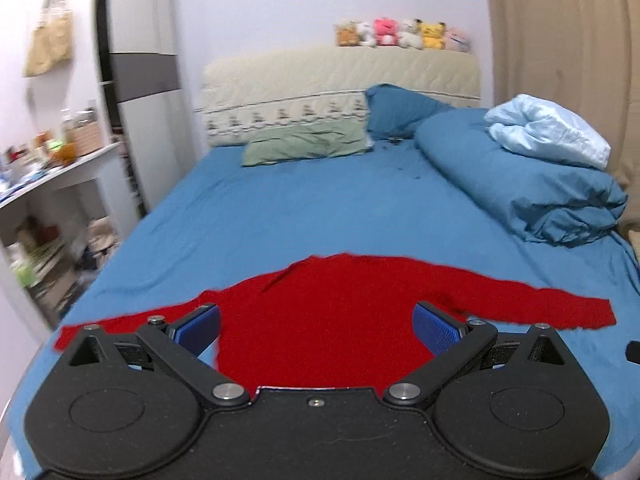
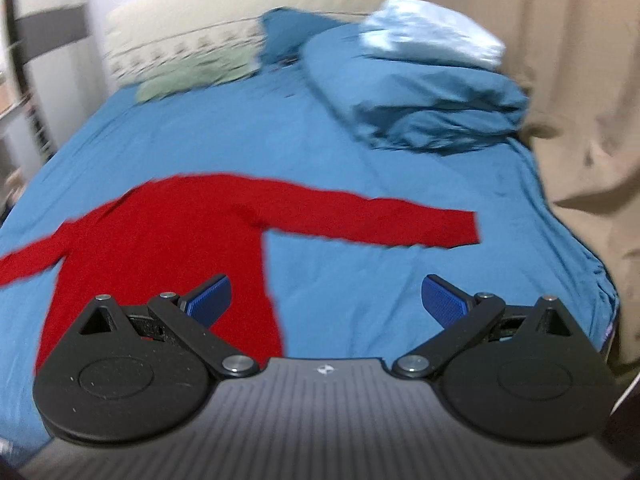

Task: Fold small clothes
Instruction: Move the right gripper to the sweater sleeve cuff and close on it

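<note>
A small red long-sleeved top (image 1: 320, 312) lies flat on the blue bed sheet (image 1: 304, 216), both sleeves spread out sideways. My left gripper (image 1: 316, 328) is open and empty, held above the top's body. In the right wrist view the red top (image 2: 168, 232) lies left of centre with its right sleeve (image 2: 380, 220) stretched to the right. My right gripper (image 2: 326, 300) is open and empty, above the sheet just right of the top's body, its left finger over the top's edge.
A rolled blue duvet (image 1: 528, 184) with a pale blue blanket (image 1: 548, 128) lies at the bed's far right. Green (image 1: 308, 144) and blue pillows sit by the headboard with plush toys (image 1: 400, 34). A cluttered white shelf (image 1: 52, 184) stands left; beige curtain (image 2: 580, 80) right.
</note>
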